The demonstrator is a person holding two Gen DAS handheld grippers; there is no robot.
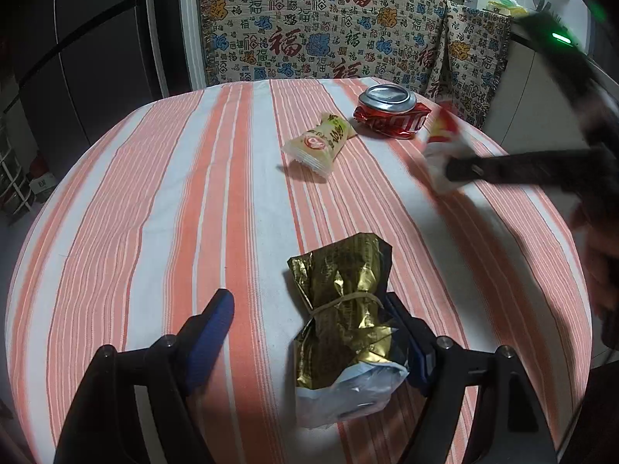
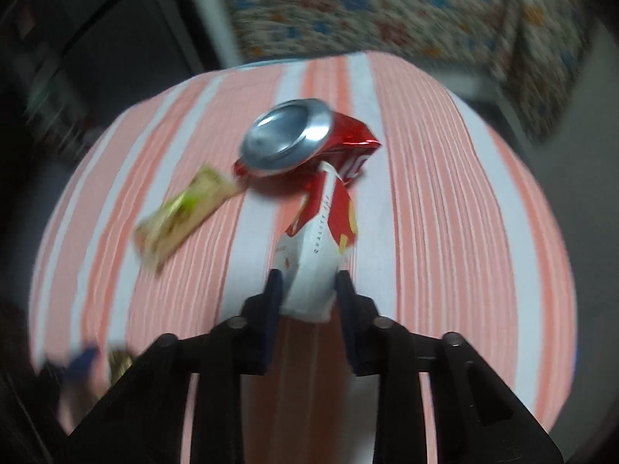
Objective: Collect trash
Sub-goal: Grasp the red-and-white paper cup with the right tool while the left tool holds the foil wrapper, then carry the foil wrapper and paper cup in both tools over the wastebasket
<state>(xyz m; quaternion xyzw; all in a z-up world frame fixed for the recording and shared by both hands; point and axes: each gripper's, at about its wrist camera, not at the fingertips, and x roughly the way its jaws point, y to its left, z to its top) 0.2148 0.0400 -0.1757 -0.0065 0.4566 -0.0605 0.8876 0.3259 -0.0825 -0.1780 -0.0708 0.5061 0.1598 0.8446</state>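
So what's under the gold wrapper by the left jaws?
The gold wrapper lies on the striped tablecloth; a white plastic scrap sticks out from its near end. Whatever else lies beneath is covered.

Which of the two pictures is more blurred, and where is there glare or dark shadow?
Right wrist view: smeared throughout, even the crushed red drink can. Left wrist view: mostly sharp, only the right gripper streaks; glare on the crumpled gold foil bag, dark vignette at the corners.

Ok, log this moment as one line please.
right tongs: shut on red-and-white crumpled wrapper | left tongs: open around gold foil bag | crushed red can, pale yellow snack packet: on table
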